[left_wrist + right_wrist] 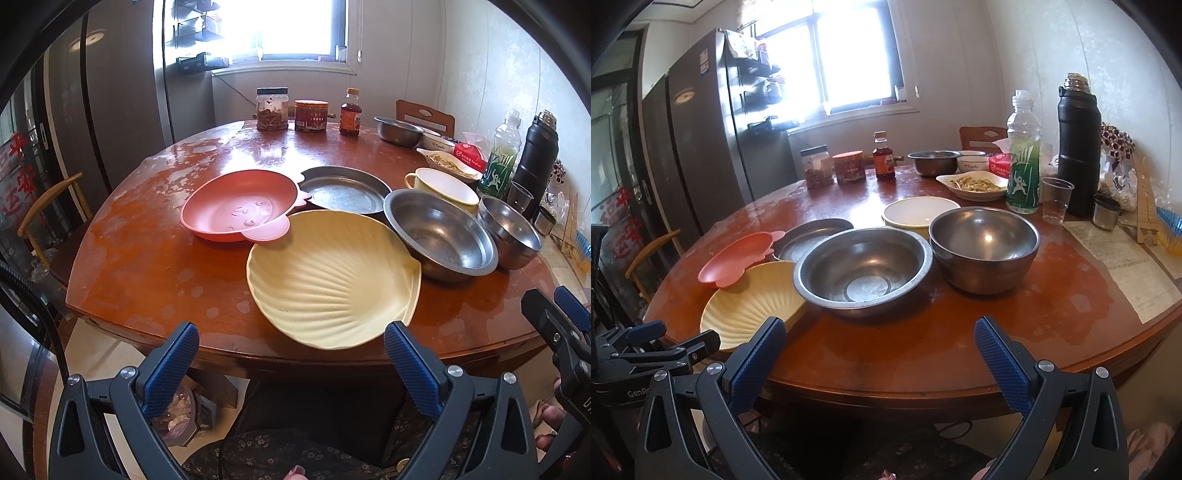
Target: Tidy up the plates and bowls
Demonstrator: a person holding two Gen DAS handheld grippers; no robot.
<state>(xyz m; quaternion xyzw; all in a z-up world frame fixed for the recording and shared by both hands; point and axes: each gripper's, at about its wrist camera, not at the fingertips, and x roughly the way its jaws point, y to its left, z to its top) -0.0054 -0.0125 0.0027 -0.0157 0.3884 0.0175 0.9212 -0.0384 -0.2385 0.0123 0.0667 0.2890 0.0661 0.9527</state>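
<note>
Both claws hung back off the near table edge, nothing in hand. The left gripper stood wide open just short of the shell plate, which poked out a little over the edge. The right gripper gaped wide too, facing the big steel bowl.

Behind the shell plate, the pink plate touched or overlapped its rim, a steel plate sat behind that, and a smaller steel bowl stood beside the big one.

The shell plate looked like light, stiff plastic; pinching its overhanging rim seemed the easy hold. The steel bowls looked slick and rigid, so a claw over the rolled lip would likely serve best, with some risk of slipping.
</note>
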